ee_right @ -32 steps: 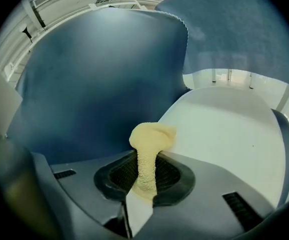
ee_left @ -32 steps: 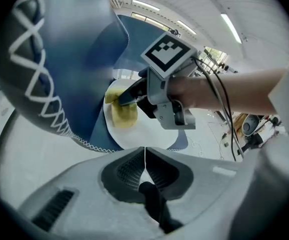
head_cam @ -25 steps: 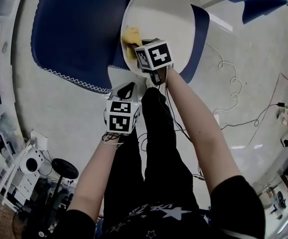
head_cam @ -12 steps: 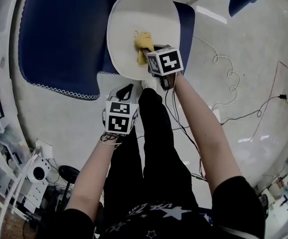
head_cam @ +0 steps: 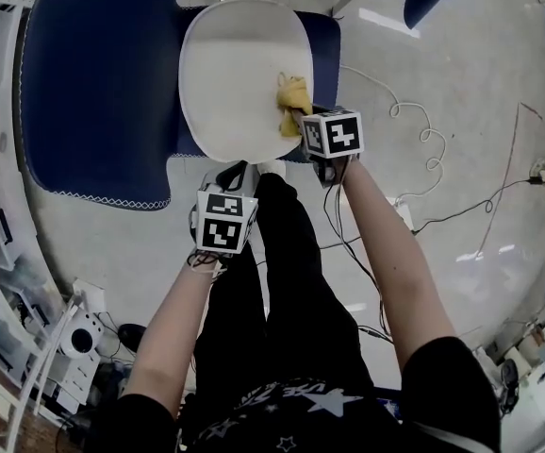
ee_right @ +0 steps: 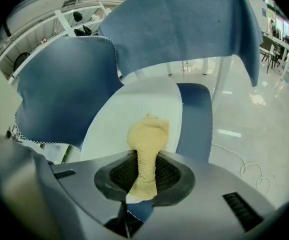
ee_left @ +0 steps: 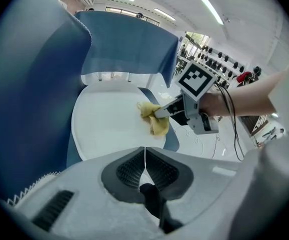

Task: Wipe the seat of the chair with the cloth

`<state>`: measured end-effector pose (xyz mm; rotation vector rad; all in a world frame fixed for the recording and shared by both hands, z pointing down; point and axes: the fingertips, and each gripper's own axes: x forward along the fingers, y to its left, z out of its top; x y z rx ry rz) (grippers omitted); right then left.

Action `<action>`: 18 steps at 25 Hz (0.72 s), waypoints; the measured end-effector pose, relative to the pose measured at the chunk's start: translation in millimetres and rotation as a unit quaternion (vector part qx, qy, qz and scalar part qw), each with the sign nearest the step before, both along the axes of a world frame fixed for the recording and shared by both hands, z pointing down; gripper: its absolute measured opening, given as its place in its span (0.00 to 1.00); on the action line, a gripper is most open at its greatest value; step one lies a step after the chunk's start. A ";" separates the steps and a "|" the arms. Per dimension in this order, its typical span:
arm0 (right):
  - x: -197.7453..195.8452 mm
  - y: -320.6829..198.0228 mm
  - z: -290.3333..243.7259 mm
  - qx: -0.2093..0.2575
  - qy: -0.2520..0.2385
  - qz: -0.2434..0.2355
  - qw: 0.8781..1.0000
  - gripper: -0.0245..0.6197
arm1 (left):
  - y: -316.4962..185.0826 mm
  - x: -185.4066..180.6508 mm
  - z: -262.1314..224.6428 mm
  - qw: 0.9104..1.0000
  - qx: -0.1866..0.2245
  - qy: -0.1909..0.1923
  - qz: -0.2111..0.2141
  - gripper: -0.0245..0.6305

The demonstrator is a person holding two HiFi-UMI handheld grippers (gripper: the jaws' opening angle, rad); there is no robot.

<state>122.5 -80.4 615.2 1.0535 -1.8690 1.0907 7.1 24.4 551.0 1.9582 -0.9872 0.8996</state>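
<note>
While its jaws pinch a crumpled yellow terry cloth (ee_right: pixel 148 134), the right gripper (ee_right: pixel 143 170) holds it on the white oval chair seat (head_cam: pixel 230 83) near the right edge (the person's right). The left gripper (ee_left: pixel 144 164), jaws closed together on nothing, hangs just short of the seat's near edge

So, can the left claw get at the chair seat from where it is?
Probably yes. The left claw, shut and empty, hangs just short of the seat with nothing in between; the right claw holds the cloth over at its right side.
</note>
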 end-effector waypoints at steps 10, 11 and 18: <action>40.3 6.8 3.2 -0.011 0.016 0.041 0.999 0.15 | -6.7 7.4 2.2 1.000 0.000 0.002 -0.013 0.07; 41.4 7.2 2.6 -0.010 0.017 0.043 0.999 0.15 | -5.2 6.0 2.4 1.000 0.000 0.002 -0.015 0.07; -4.5 22.6 -24.9 0.004 -0.017 0.010 1.000 0.15 | 19.4 -12.3 -3.1 0.999 -0.004 0.001 -0.031 0.07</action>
